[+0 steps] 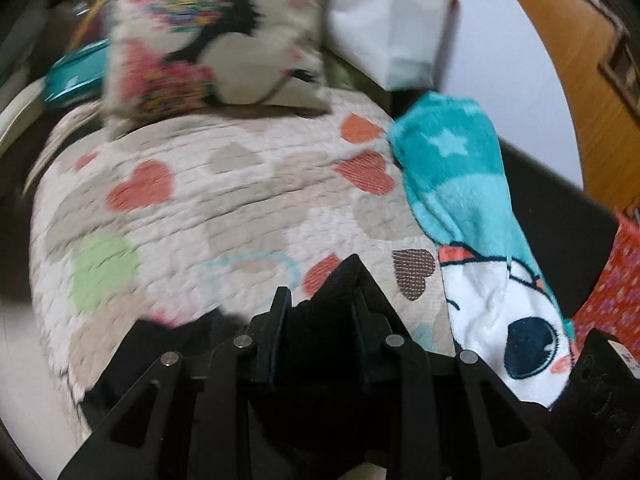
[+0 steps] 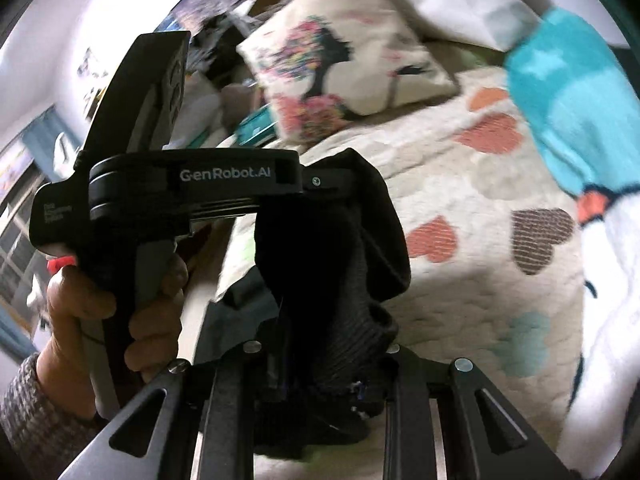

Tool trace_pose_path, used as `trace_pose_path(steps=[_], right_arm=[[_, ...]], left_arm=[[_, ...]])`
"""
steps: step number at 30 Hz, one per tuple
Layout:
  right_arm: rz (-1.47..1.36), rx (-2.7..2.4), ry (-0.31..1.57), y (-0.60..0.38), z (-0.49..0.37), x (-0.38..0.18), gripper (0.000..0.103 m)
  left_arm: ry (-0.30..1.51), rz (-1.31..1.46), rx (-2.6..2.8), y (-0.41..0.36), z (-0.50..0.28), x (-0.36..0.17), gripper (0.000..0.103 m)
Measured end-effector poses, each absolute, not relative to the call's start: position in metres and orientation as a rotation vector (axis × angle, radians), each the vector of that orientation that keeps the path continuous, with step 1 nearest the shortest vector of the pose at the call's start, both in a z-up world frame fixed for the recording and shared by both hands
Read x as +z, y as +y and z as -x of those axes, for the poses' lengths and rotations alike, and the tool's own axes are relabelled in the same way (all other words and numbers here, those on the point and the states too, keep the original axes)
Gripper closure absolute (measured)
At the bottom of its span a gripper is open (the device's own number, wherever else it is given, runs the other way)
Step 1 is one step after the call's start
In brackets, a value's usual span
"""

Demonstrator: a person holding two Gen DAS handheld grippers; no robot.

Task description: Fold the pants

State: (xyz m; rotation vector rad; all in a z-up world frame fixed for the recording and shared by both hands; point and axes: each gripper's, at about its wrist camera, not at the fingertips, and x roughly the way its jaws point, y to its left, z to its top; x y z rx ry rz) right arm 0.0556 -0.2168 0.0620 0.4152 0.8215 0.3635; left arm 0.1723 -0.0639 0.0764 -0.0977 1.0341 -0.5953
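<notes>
Risk first: black pants [image 2: 340, 248] hang bunched between the 2 grippers above the bedspread [image 1: 208, 208], so a slack or uneven pull would probably drop 1 edge and leave the fold crooked. Motion blur in both views suggests fast movement; a jerk could tug fabric out of either pinch. A further hazard is the teal fleece blanket [image 1: 460, 184] lying along the right side of the bedspread, near enough that the pants could be laid partly over it or snag it. The printed pillow [image 1: 212, 36] sits at the far end of the bedspread, well apart from the pants.

Left gripper [image 1: 320, 300]: jaws drawn close, with black fabric filling the narrow gap between them and peaking above the fingertips; judged clamped on the pants. More black cloth trails down to the left below the fingers.

Right gripper [image 2: 324, 364]: its fingertips are hidden under ribbed dark cloth, so the exact opening is not readable, but the fabric rises straight out from between the jaws; judged gripping the pants too. Right wrist view also shows the left gripper held in a hand [image 2: 120, 304], its tip buried in the same garment.
</notes>
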Motion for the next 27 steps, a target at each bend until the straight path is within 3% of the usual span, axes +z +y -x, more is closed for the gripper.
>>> trace_pose_path(steps=[12, 18, 21, 23, 25, 27], right_arm=[[-0.031, 0.559, 0.885, -0.074, -0.044, 0.049, 0.078], [0.168, 0.567, 0.887, -0.029, -0.044, 0.026, 0.076], [0.253, 0.588, 0.871, -0.012, -0.039, 0.019, 0.068], [0.297, 0.603, 0.853, -0.002, -0.031, 0.017, 0.055], [0.317, 0.620, 0.833, 0.006, -0.025, 0.015, 0.034], [0.330, 0.630, 0.814, 0.013, -0.019, 0.016, 0.025]], left_arm=[[1.043, 0.435, -0.474, 0.074, -0.142, 0.029, 0.074], [1.075, 0.517, -0.381, 0.109, -0.143, 0.007, 0.064], [1.100, 0.562, -0.331, 0.131, -0.141, 0.001, 0.062], [1.134, 0.580, -0.283, 0.145, -0.140, -0.001, 0.058], [1.121, 0.602, -0.246, 0.158, -0.136, 0.003, 0.057], [1.119, 0.599, -0.204, 0.165, -0.133, 0.006, 0.057]])
